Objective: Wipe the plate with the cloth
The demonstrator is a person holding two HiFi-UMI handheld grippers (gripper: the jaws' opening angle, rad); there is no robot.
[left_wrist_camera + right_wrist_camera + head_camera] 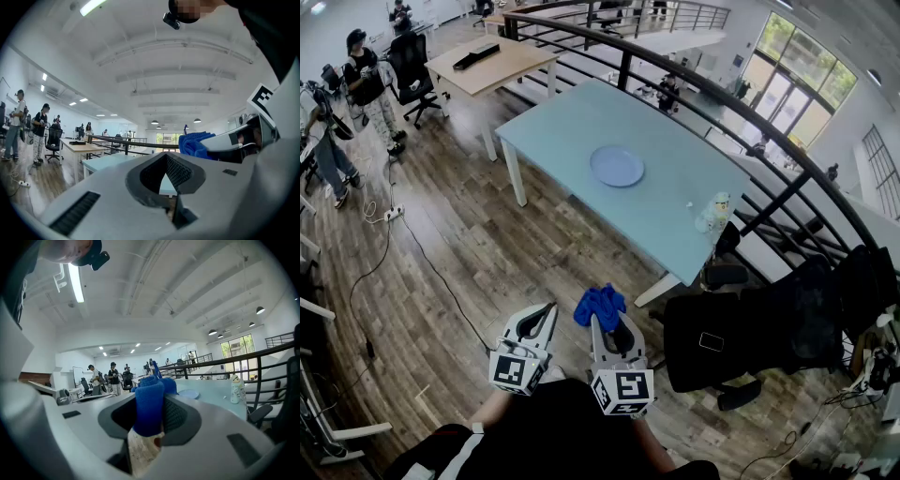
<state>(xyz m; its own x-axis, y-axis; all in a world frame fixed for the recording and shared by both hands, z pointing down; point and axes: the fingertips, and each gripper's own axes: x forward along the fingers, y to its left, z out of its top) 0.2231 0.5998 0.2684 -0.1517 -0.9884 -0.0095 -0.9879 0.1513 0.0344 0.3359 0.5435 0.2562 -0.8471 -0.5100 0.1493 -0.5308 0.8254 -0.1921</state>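
While the person stands back from it on the wooden floor (459, 253), the long pale blue table (572, 117) fills the middle of the head view, with a black railing (741, 112) curving past its far side and a black office chair (741, 342) parked just off its near right corner. Other people stand by desks at the far left of the room. On the table, roughly at its centre, lies the round light blue plate (617, 166), flat, with nothing on it and nothing touching it. Both tools are held low, close to the person's body and well apart from the table. The left gripper (547, 311) has its jaws drawn together at the tips with nothing between them. Just beside it, the right gripper (602, 323) is clamped on the blue cloth (600, 305), which sits bunched between its jaws and sticks out beyond their tips, far from the plate. Near the table's right edge stands a small pale bottle (715, 214), upright
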